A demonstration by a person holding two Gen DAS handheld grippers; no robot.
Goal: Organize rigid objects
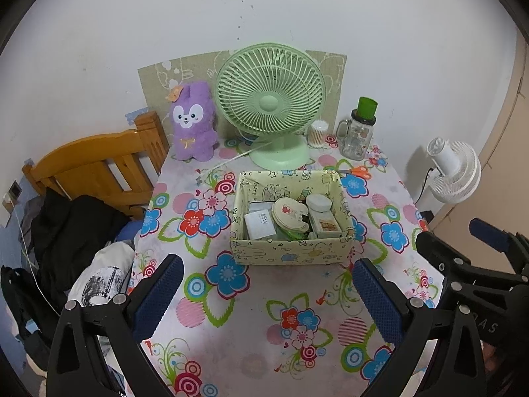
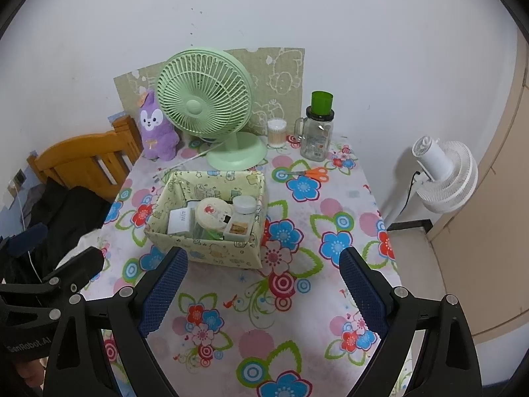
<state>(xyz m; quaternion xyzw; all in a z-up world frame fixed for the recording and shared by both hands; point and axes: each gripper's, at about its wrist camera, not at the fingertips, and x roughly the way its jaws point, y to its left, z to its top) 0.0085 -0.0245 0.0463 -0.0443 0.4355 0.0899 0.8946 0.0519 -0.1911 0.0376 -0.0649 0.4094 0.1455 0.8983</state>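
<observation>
Between my two spread fingers, the left gripper (image 1: 267, 292) holds nothing, its blue pads wide apart over the flowered tablecloth (image 1: 231, 324). My right gripper (image 2: 264, 284) is equally released and empty, hovering beside it. Just ahead of both sits the fabric storage box (image 1: 291, 248), holding a white charger (image 1: 261, 223), a round tin (image 1: 289, 213), a white jar (image 1: 319, 203) and a small carton (image 1: 327, 225); something green lies under them, which I cannot identify. Beyond the box stands the green fan (image 1: 269, 99), with orange scissors (image 2: 310, 173) ahead to the right, near the glass jar (image 2: 315, 139). A purple plush (image 1: 195, 122) sits far left.
</observation>
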